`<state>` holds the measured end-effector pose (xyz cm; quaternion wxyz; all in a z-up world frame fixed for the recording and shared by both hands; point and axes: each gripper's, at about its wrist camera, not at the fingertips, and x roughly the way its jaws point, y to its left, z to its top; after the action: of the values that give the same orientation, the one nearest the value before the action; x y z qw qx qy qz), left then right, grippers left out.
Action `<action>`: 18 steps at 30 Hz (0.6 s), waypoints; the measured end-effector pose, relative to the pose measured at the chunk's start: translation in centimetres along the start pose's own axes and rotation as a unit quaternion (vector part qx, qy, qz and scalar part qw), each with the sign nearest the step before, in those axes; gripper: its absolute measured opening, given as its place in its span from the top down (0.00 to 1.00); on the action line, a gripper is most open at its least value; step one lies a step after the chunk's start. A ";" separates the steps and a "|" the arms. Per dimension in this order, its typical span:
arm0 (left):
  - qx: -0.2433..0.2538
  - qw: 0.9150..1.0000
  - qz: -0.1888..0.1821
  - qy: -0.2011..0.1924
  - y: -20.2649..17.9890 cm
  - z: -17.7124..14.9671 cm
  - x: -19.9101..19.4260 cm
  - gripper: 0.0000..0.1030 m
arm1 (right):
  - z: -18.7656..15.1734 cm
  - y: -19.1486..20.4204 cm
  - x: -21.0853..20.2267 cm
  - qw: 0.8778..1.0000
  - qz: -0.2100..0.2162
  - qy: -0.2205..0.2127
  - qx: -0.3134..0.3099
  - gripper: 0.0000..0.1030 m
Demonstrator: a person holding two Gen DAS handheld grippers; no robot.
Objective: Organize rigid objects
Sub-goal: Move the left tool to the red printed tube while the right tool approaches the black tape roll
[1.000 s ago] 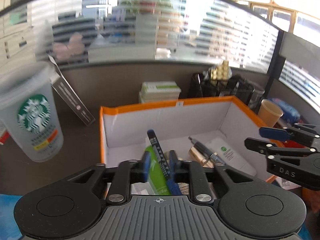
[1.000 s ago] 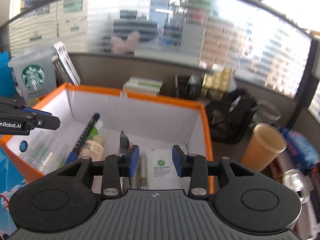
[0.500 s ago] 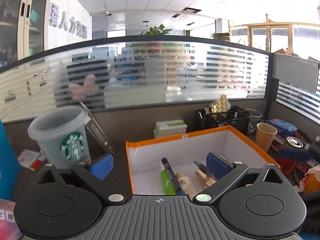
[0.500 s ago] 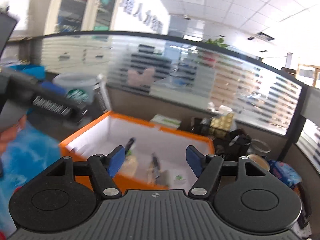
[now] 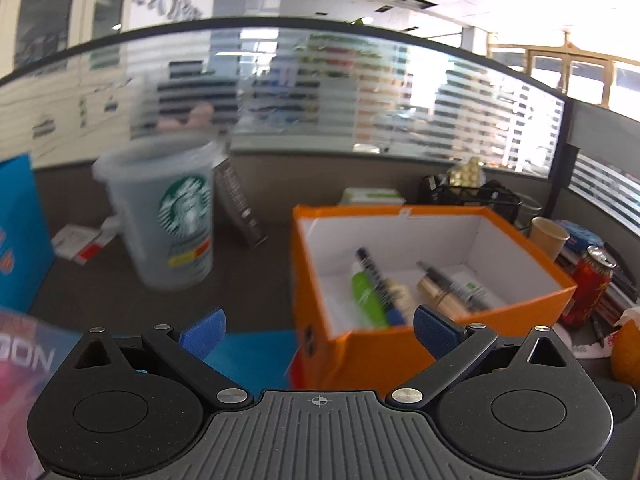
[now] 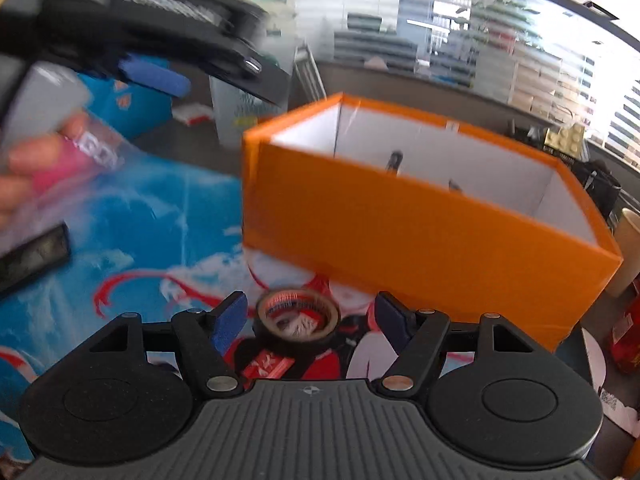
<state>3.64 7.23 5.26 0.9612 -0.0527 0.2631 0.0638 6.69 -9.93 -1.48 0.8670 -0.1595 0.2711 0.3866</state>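
Note:
The orange box (image 5: 400, 344) holds a green tube (image 5: 366, 300), a dark blue pen (image 5: 376, 276), a gold tube (image 5: 436, 292) and a white packet (image 5: 472, 286). My left gripper (image 5: 318, 330) is open wide in front of the box's near left corner, with nothing between its fingers. In the right wrist view the same box (image 6: 400, 224) stands just beyond my right gripper (image 6: 310, 318), whose jaws are opening. A roll of tape (image 6: 298, 314) lies flat on the printed mat between its pads, untouched. The left gripper's finger (image 6: 156, 76) shows blurred at top left.
A large Starbucks cup (image 5: 168, 216) stands left of the box. Right of it are a paper cup (image 5: 550, 236), a red can (image 5: 588, 284) and a black wire basket (image 5: 472, 196). A black flat item (image 6: 32, 256) lies on the blue mat (image 6: 140, 240), near a hand (image 6: 24, 168).
My left gripper let go of the dark blue pen in the box, opened wide and drew back. My right gripper opened, pulled back and sank to the mat around the tape roll.

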 end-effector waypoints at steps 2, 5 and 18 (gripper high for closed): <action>-0.012 1.000 0.004 0.012 1.0 -1.4 -0.2 0.02 | -0.4 0.3 0.9 1.000 -0.008 0.009 -0.007 0.34; -0.023 0.999 -0.002 0.037 2.1 -3.3 -0.1 0.02 | -0.7 0.3 1.5 1.000 0.005 0.007 0.005 0.35; -0.013 0.997 -0.011 0.071 2.1 -5.0 1.0 0.01 | 0.1 -1.3 0.8 0.999 0.001 -0.017 0.045 0.49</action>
<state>1.68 8.76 0.32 0.9401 -0.0726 0.3287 0.0532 8.19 -10.23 -1.81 0.8772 -0.1133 0.2740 0.3776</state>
